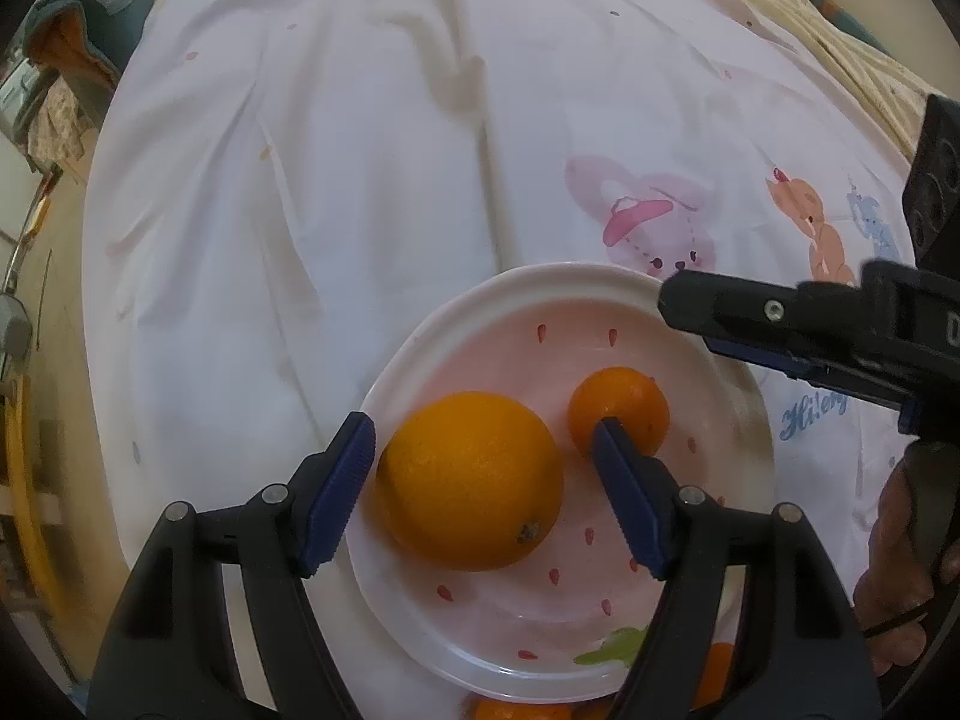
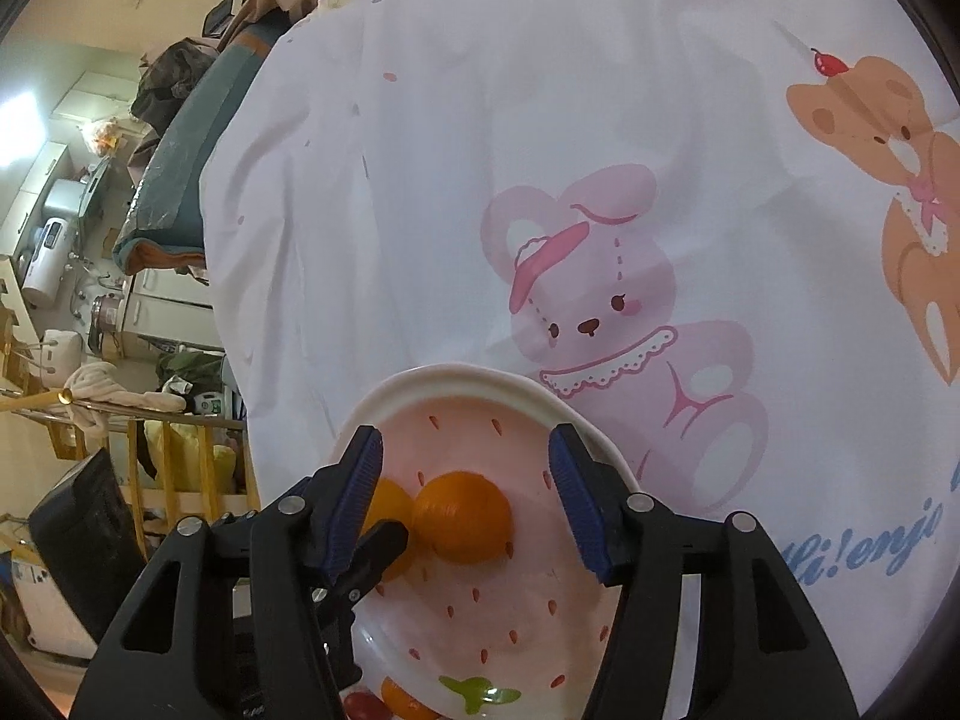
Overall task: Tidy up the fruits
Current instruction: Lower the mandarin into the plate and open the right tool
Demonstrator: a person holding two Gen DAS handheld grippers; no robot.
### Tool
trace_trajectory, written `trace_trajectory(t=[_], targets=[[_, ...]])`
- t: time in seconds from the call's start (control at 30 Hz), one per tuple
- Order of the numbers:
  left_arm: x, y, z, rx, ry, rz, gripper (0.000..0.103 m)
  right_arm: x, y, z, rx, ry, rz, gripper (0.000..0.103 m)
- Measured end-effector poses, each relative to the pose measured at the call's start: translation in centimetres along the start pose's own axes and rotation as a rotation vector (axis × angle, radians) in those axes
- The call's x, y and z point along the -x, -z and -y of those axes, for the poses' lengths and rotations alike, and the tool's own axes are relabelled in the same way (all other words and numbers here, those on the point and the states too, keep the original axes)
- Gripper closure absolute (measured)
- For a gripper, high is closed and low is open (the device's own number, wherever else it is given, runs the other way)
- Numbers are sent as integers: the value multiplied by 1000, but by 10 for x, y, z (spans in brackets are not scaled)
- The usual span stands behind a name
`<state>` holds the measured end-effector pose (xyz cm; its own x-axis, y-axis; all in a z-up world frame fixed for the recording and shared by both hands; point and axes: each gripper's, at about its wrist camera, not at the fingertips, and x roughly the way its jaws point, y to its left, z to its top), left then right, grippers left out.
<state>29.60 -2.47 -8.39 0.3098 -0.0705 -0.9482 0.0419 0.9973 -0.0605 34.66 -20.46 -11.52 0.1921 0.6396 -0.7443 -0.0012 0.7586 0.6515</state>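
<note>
A pink strawberry-pattern plate lies on a white cartoon-print cloth. A large orange and a small orange sit on it. My left gripper is open, its jaws on either side of the large orange and not touching it. My right gripper is open and empty just above the small orange; it also shows in the left wrist view at the plate's far right rim. The large orange is partly hidden behind the right gripper's left finger.
More orange fruit lies under the plate's near edge, with a red fruit beside it. The white cloth spreads wide beyond the plate. A teal mattress edge and room clutter lie to the left.
</note>
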Motion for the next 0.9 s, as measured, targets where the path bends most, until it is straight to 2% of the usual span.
trace_trajectory(t=[0.2,0.47,0.73,0.9], targets=[[10,1,1,-1,6,27,31,15,3,-7,5,-12,17,42],[35,13,-3,23,16,63,31,58,15,-10,6,15,98,41],[73,34,-4,52,24,129,31,99,50,-16,35,33,161,37],[89,57,-1,58,52,138,31,111,75,-19,46,50,169,37]])
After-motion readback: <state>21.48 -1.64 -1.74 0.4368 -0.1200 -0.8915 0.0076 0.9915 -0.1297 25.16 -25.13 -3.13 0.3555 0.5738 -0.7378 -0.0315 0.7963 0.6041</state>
